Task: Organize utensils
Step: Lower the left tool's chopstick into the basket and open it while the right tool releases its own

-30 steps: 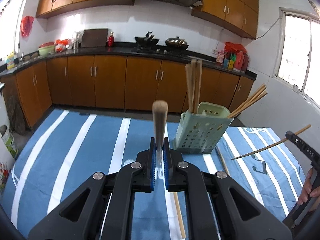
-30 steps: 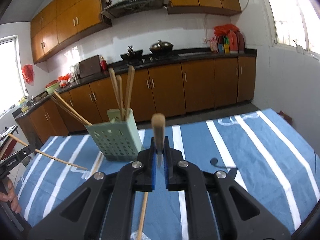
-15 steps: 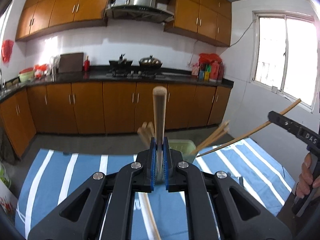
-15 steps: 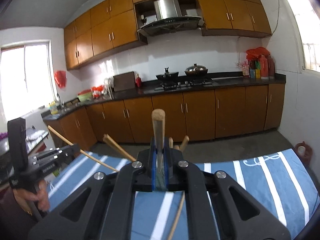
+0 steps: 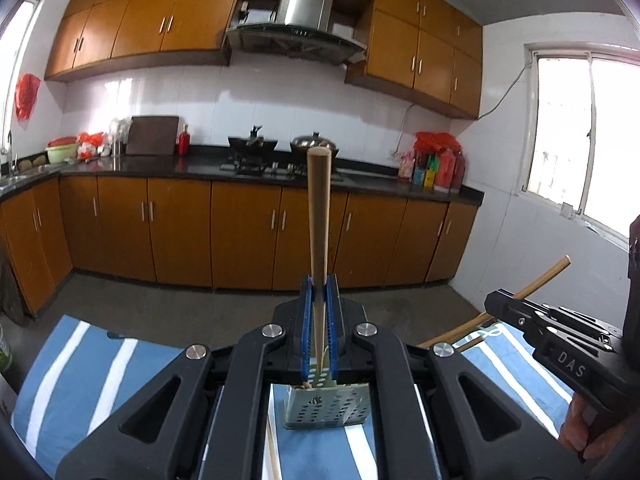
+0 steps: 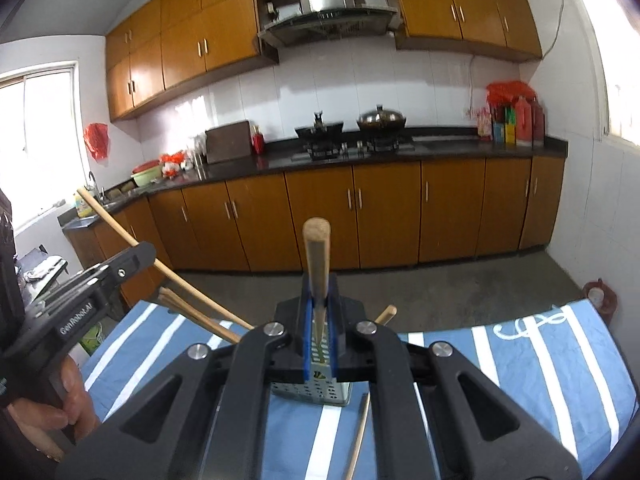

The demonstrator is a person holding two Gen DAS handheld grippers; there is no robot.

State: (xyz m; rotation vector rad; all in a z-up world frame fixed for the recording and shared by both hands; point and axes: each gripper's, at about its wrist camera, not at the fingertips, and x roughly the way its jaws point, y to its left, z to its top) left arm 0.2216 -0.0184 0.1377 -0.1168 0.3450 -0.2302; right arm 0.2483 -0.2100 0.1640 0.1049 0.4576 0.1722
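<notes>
My left gripper (image 5: 319,280) is shut on a wooden chopstick (image 5: 319,216) that sticks up and forward from its blue pads. My right gripper (image 6: 319,300) is likewise shut on a second chopstick (image 6: 317,256). Both hang above a pale green perforated utensil holder (image 5: 326,406) (image 6: 316,390), mostly hidden behind the gripper bodies. Several chopsticks (image 6: 192,312) lean out of the holder. In the left wrist view the right gripper (image 5: 492,304) shows at the right edge, held by a hand (image 5: 580,432). The right wrist view has the left gripper (image 6: 144,252) at its left edge.
The table wears a blue cloth with white stripes (image 5: 100,380) (image 6: 520,360). One loose chopstick (image 6: 358,436) (image 5: 273,456) lies on it near the holder. Beyond the far table edge are bare floor, brown cabinets (image 5: 248,236) and a red canister (image 6: 599,296).
Both grippers have risen with their chopsticks still clamped. The holder has slid from mid-view down to under the gripper bodies, and the two grippers have come closer together.
</notes>
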